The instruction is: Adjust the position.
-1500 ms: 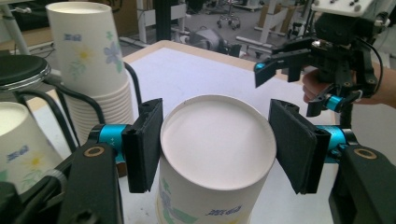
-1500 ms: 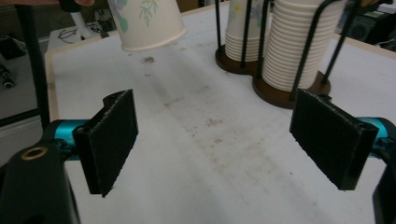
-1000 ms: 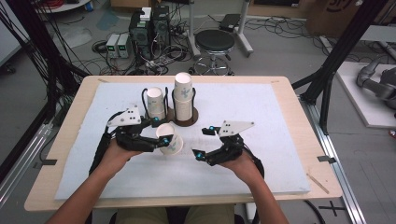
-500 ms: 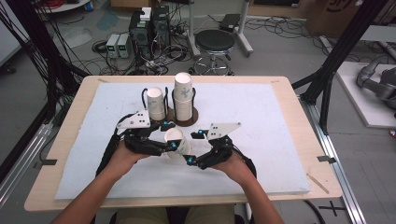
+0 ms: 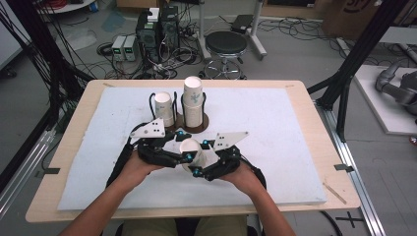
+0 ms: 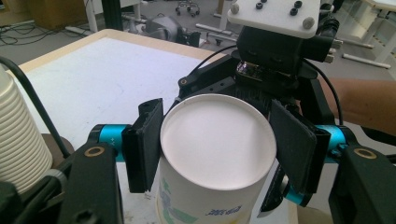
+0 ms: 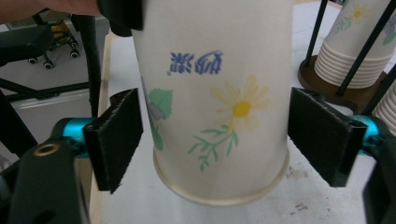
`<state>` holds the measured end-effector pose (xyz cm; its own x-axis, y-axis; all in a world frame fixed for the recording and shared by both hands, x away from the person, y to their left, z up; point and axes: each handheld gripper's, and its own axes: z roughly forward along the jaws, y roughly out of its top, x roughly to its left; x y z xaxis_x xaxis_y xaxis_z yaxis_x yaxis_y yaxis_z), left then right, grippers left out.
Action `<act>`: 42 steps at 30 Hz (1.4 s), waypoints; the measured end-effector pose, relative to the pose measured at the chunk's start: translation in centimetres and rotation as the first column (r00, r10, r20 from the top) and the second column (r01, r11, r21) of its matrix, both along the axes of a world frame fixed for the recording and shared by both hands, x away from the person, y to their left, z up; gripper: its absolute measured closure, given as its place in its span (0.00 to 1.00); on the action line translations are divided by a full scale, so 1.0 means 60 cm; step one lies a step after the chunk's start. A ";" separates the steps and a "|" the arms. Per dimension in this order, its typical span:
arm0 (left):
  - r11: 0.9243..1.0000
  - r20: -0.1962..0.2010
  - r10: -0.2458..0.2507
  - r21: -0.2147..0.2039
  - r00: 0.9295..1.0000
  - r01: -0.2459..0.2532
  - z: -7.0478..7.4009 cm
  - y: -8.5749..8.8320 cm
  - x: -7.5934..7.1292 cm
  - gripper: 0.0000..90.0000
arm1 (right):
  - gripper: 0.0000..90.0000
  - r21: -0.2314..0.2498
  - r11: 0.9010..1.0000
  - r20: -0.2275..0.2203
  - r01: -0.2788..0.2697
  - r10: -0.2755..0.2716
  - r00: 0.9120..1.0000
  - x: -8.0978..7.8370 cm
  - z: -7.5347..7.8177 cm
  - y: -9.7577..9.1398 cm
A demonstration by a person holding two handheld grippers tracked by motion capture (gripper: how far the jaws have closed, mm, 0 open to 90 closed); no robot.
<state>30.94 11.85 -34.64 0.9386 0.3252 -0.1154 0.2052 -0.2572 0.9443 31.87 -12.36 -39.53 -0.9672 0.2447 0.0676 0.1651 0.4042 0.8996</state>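
Two grippers meet at the near middle of the white mat in the high view, with a paper cup held upside down between them. The left gripper, in the person's left hand, comes in from the left and has its jaws clamped on the cup. The right gripper reaches in from the right, carried by the right hand, with its jaws set around the same cup. Just beyond them, toward the far side, a round wooden holder carries two stacks of cups between thin black posts.

From the left gripper view, the cup shows its flat white bottom toward the camera, gripped lower down by this gripper's own black jaws rising at the bottom corners. The other gripper faces it from beyond, its black pads standing to either side of the cup's bottom end. A ribbed stack of cups stands at the left edge.

Looking along the right gripper, the cup fills the middle, rim down, its daisy print and blue lettering upside down. The jaws have just been closing with the cup between them, but both pads stand slightly apart from its wall, not pressing. The holder with its stacked cups sits at the far right.
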 end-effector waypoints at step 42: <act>1.000 -0.044 -0.022 0.013 0.999 0.023 -0.002 0.018 -0.001 0.19 | 0.40 -0.131 0.990 0.027 -0.055 0.059 0.998 0.009 0.017 -0.009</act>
